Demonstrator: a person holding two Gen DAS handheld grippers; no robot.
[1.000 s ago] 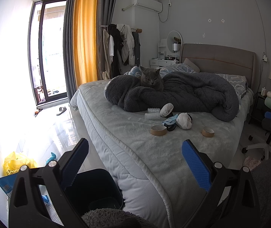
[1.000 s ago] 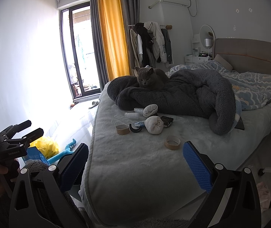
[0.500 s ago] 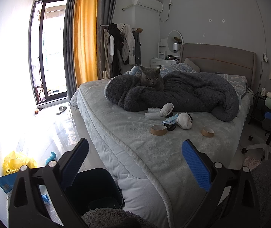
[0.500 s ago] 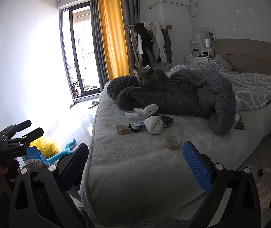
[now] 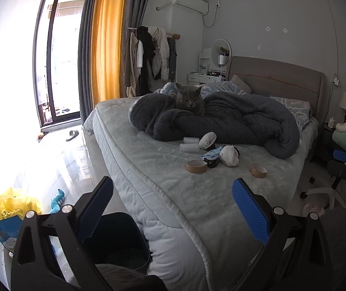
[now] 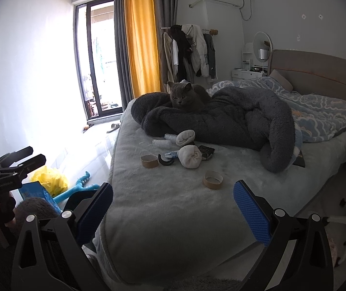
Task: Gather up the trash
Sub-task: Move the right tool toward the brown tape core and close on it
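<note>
Nothing is picked up yet. The left gripper (image 5: 171, 208) and right gripper (image 6: 173, 208) both gape wide and empty. Ahead of them, brown cardboard tape rings (image 6: 149, 161) and scraps wait on the grey bed (image 6: 173, 208). A dark bin (image 5: 114, 240) sits below the left one.

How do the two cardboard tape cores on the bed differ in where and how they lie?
The left tape core lies beside the black curved piece, close to the clutter; the right tape core lies alone on bare bedding, nearer the foot of the bed. The left one sits closer to the bed's window-side edge, the right one nearer the middle. Both are brown, empty rings lying flat, hole up.
</note>
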